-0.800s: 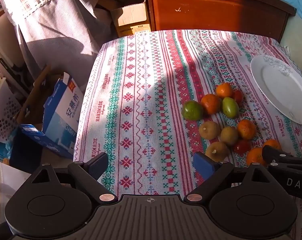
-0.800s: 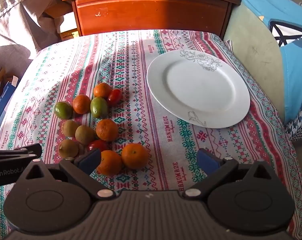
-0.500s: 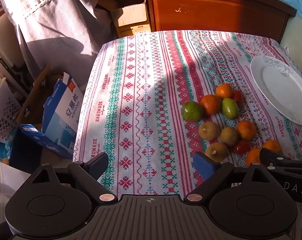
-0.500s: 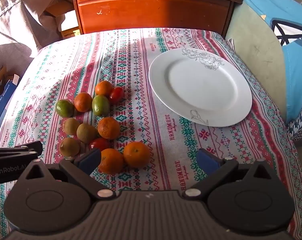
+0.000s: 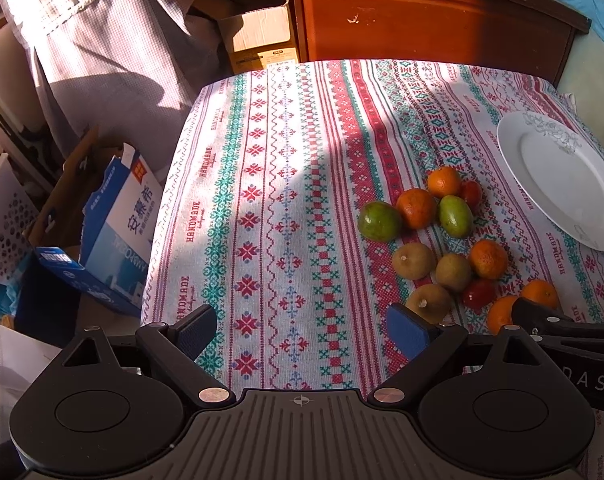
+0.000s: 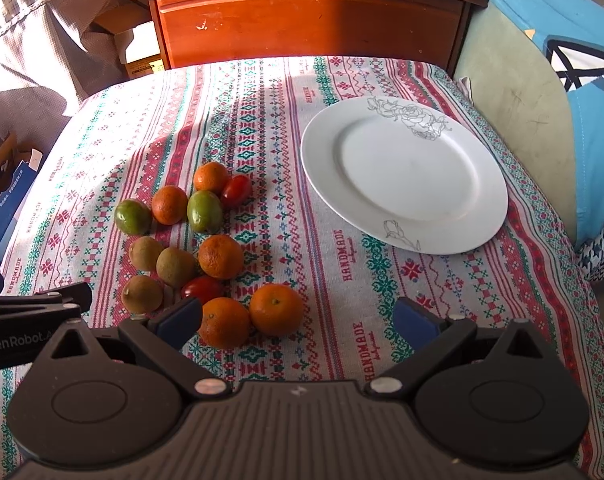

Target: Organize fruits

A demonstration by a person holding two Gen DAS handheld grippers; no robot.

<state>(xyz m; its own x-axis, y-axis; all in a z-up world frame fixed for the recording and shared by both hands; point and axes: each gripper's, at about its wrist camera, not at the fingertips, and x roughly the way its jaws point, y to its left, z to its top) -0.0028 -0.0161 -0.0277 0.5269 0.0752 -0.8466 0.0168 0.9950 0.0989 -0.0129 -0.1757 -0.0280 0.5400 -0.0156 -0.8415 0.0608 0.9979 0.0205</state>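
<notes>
ok so tbh basically nothing has changed in the last sec. The left gripper (image 5: 302, 326) and right gripper (image 6: 297, 318) both hang above the near edge of the striped embroidered tablecloth (image 6: 342, 280), pointing down at it, fingers spread as wide as they go and nothing between the pads. Only diff I can spot: the right one has crept a tiny bit toward the left one. No fruit has budged. The round white ceramic plate with the grey rose drawing (image 6: 402, 176) is bare, and the whole pile sits to the left of the plate, clear of its rim. That's two green roundish fruits (image 6: 133, 216), small orange mandarins, brown fuzzy kiwis (image 6: 175, 266) and a couple of red cherry tomatoes (image 6: 236, 190). The tomato at the far end of the pile is the one nearest the plate. Two mandarins (image 6: 275, 310) sit closest to the right gripper, down-left of the plate, w/ one right beside its left finger, not gripped afaict. So imo the sorting hasn't started yet: every piece needs moving, and those two mandarins look like the easy first grab. Round stuff on cloth though, could roll if nudged.
</notes>
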